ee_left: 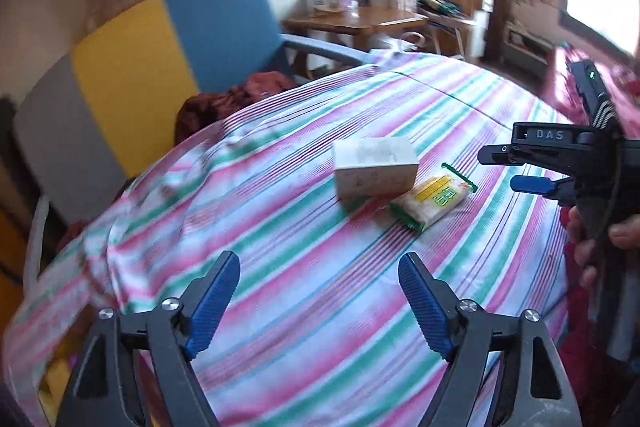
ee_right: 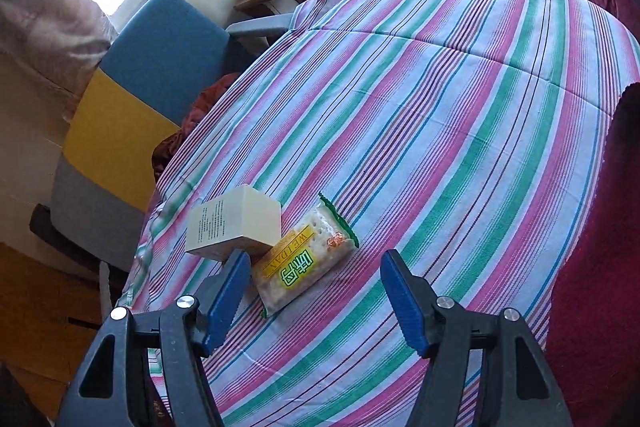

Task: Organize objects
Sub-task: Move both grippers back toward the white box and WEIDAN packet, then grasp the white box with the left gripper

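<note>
Judging progress from both wrist views: the organizing looks barely begun, or else close to its end; the pictures do not settle which. Two items lie on the striped cloth (ee_right: pixel 460 115) covering the surface: a white box (ee_right: pixel 236 225) and a cracker packet (ee_right: pixel 306 259) with green and yellow print. They touch, the box sitting partly over one end of the packet, its near edge tilted up in the right wrist view. No bin, tray or other destination is visible on the cloth, so where the items should end up cannot be read from here. Right gripper (ee_right: pixel 316 297): fingers spread wide, nothing between them, hovering just above and beside the packet, with the left finger near the box's lower corner. Seen from the left wrist view, the right gripper (ee_left: pixel 504 167) comes in from the side, near the packet (ee_left: pixel 434 201) and box (ee_left: pixel 374 165) but apart from both. Left gripper (ee_left: pixel 320 301): fingers also spread, holding nothing, well back from the items over bare cloth. Judgement: neither item is being held; any separating, aligning or moving of box and packet remains to be done, and the right gripper is better placed to start. A blue and yellow chair (ee_left: pixel 176 39) stands beyond the surface.
</note>
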Tool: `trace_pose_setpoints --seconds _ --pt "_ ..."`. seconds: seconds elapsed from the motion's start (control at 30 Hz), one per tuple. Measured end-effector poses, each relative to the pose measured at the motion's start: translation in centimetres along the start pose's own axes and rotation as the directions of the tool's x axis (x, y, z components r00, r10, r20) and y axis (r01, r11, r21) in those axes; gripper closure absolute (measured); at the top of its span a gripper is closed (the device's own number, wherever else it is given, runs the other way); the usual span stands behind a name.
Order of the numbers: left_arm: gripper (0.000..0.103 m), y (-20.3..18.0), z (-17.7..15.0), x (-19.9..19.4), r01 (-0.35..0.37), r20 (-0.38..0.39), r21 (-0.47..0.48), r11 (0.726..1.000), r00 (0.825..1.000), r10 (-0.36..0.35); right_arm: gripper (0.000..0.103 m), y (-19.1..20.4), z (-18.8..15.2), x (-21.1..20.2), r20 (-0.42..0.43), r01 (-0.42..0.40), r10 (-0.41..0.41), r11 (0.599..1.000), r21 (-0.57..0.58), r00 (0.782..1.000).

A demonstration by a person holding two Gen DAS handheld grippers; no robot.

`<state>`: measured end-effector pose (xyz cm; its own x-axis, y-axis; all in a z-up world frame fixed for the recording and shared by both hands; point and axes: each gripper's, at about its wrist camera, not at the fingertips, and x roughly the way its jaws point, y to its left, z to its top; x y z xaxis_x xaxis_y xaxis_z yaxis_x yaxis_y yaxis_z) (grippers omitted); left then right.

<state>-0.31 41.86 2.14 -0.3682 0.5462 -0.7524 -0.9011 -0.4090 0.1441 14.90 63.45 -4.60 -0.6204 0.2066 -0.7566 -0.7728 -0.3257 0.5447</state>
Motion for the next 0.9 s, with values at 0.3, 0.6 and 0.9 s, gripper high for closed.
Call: trace_pose_setpoints --seconds 0.3,0.6,0.9 --pt "0.017 -3.1 5.6 7.5 0.038 -0.040 0.384 0.923 0.999 -0.024 0.034 -0.4 0.0 0.4 -0.044 -0.093 0.095 0.995 0.032 0.995" --pt "0.014 -5.3 7.5 12.4 0.077 -0.065 0.628 0.774 0.997 -0.046 0.034 -0.7 -0.2 1.5 -0.107 -0.149 0.155 0.987 0.060 0.982" --pt "0.014 -6.2 8.8 15.1 0.213 -0.149 0.658 0.722 0.977 -0.152 0.034 -1.0 -0.2 1.9 -0.137 -0.169 0.179 0.982 0.084 0.974"
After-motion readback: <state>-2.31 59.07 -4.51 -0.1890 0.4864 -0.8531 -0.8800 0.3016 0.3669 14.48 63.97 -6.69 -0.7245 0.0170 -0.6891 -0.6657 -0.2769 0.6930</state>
